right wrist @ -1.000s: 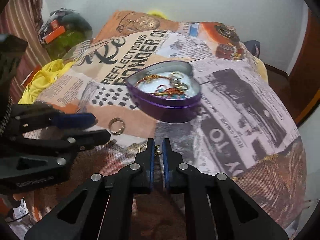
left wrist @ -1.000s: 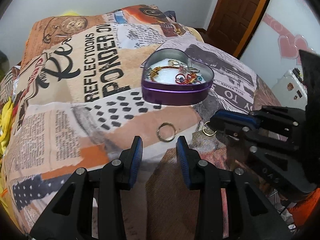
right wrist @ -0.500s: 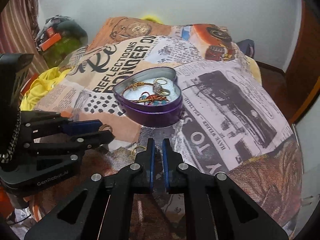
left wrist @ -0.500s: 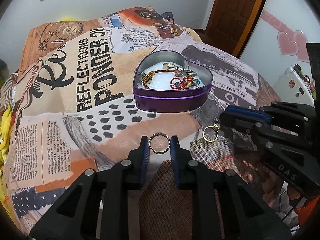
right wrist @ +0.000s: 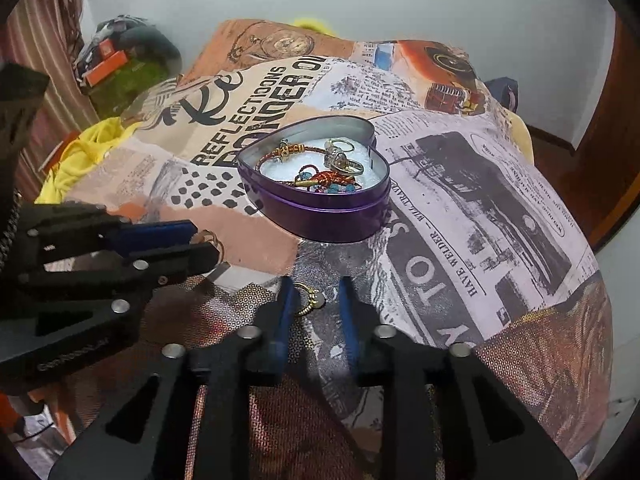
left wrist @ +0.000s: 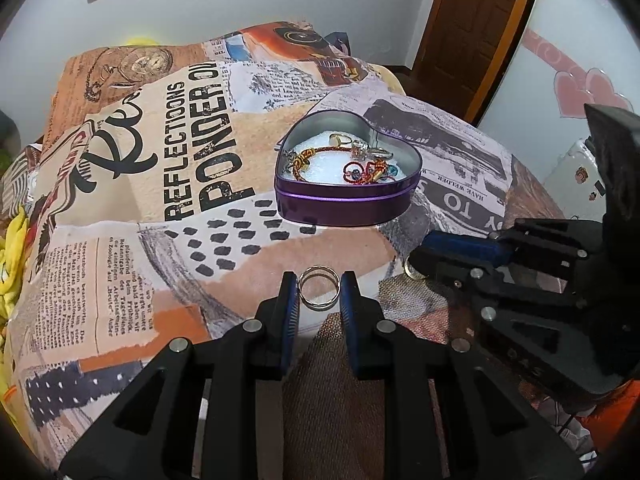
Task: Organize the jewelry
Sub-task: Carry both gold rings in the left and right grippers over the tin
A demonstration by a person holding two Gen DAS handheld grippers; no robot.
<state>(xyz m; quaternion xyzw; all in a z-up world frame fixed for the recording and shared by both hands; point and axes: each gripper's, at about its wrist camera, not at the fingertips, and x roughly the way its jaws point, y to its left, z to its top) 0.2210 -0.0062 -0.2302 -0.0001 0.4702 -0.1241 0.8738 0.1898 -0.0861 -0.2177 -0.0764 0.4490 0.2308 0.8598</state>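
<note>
A purple heart-shaped tin (left wrist: 344,204) sits on the printed bedspread and holds bracelets and rings; it also shows in the right wrist view (right wrist: 320,220). My left gripper (left wrist: 319,290) is shut on a plain silver ring (left wrist: 319,289), its pads touching both sides. My right gripper (right wrist: 314,300) is open, with a gold ring (right wrist: 310,300) lying on the cloth between its fingers, near the left finger. In the left wrist view the right gripper (left wrist: 420,256) lies at the right, and part of the gold ring (left wrist: 412,271) shows at its tip.
The printed bedspread (left wrist: 160,184) covers the whole bed. Yellow cloth (right wrist: 80,152) and a green bag (right wrist: 128,76) lie at the far left. A brown door (left wrist: 472,28) stands at the back right. The left gripper (right wrist: 200,244) shows at the left in the right wrist view.
My left gripper moved forward and closed around the silver ring. My right gripper, shut earlier, has opened around the gold ring.
</note>
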